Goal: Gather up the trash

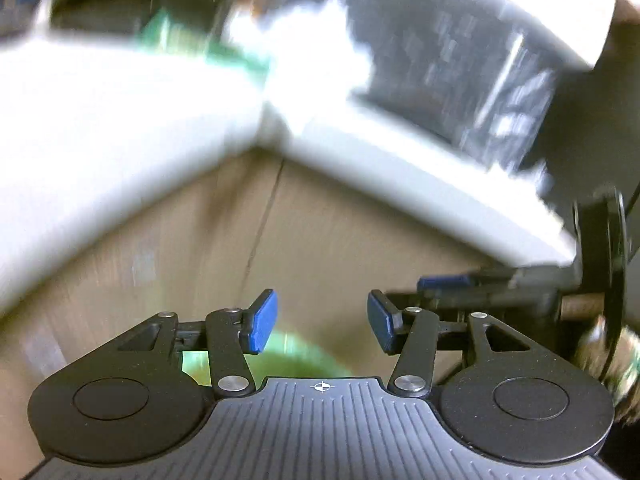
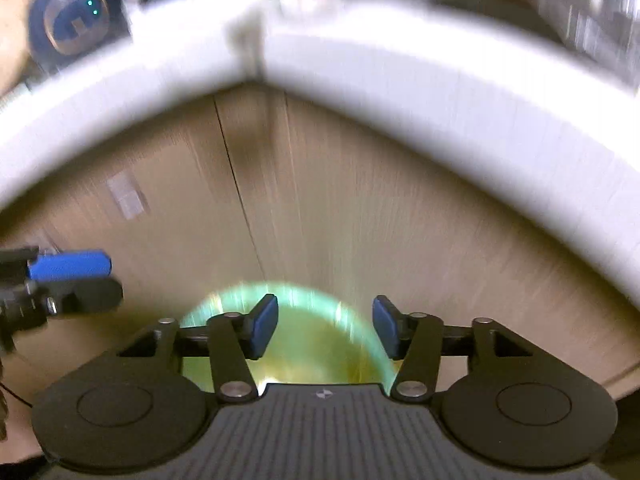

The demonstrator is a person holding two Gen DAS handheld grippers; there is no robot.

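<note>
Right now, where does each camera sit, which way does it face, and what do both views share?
Left wrist: on the left gripper, angled down at a wood floor corner; the right gripper shows at right.
Right wrist: on the right gripper, above a green-yellow object; the left gripper shows at left.
Shared: the white baseboard corner, blurred.

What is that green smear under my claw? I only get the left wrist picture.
Observer: The right wrist view shows a round green-yellow thing on the wooden surface. It is too blurred to name.
Operator: Is the other claw holding it?
Observer: No. The right claw is open, with nothing between its pads.
Operator: Anything else there?
Observer: A blue device, top left. Here its whole round face shows, with a tan marking and two green lights.
</note>
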